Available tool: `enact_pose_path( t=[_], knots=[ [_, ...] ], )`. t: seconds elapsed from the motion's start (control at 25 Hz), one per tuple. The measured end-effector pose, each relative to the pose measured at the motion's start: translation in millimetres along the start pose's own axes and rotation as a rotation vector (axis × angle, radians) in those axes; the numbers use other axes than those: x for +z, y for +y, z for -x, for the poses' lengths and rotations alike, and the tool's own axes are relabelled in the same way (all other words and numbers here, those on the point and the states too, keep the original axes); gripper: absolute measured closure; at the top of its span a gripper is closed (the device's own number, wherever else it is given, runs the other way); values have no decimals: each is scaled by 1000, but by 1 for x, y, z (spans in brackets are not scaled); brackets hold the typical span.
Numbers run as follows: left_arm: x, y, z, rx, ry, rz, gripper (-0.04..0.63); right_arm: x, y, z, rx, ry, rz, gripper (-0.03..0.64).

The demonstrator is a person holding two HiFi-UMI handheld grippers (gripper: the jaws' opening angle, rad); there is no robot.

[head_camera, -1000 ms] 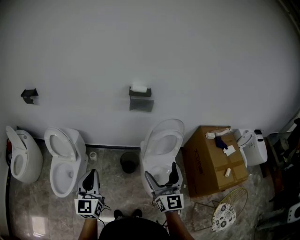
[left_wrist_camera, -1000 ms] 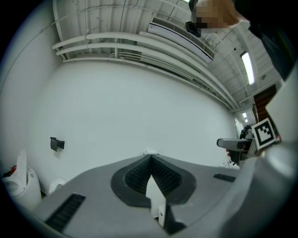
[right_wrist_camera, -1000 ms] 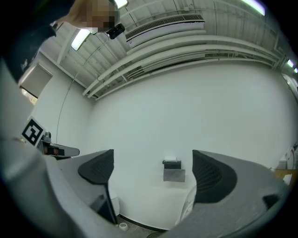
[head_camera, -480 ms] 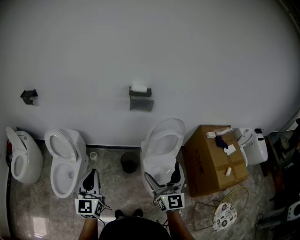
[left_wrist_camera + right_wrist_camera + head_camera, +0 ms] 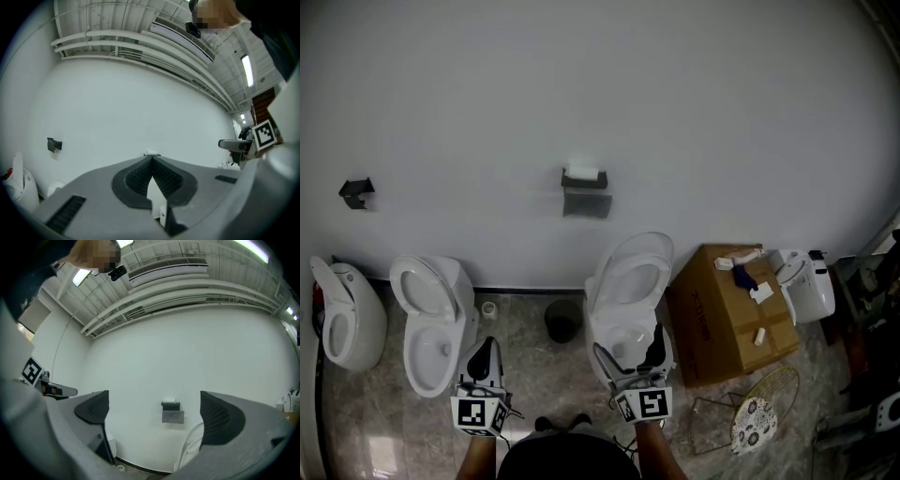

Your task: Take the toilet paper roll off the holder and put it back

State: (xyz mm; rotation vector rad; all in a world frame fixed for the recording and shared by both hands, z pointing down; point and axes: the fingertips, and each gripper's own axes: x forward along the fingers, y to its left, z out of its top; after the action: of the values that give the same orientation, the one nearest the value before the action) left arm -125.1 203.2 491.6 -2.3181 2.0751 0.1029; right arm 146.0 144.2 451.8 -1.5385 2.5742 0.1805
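The holder [image 5: 584,181] is hanging near the middle of the wall [image 5: 722,112], and the toilet paper roll [image 5: 583,172] is sitting on top of it. A bracket [image 5: 356,191] is hanging far to the left on the same wall. Three toilets are standing on the floor [image 5: 525,375] along the wall's foot: the left toilet [image 5: 342,319] by the floor's left edge, the middle toilet [image 5: 431,319] just beside it, and the right toilet [image 5: 630,286] below and to the right of the holder. A bin [image 5: 563,322] is standing between the middle and right toilets. A cardboard box [image 5: 722,319] is sitting to the right of the right toilet. The left gripper [image 5: 486,345] is hovering before the middle toilet, and the right gripper [image 5: 627,339] is hovering over the right toilet's bowl.
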Motion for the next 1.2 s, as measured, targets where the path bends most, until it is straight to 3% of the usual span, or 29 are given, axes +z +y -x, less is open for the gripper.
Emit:
enact_pose_path(
  t=[0.24,0.64,1.2],
  knots=[
    [-6,14,1,-20,-6,16,592,-7,13,4,-36,15,6,35],
    [-3,22,-5,-41,52,25,592,-9,23,-3,-59,10,16,35],
    [-10,49,-55,-25,-3,18,592,-23,12,-65,-43,-7,11,35]
  ],
)
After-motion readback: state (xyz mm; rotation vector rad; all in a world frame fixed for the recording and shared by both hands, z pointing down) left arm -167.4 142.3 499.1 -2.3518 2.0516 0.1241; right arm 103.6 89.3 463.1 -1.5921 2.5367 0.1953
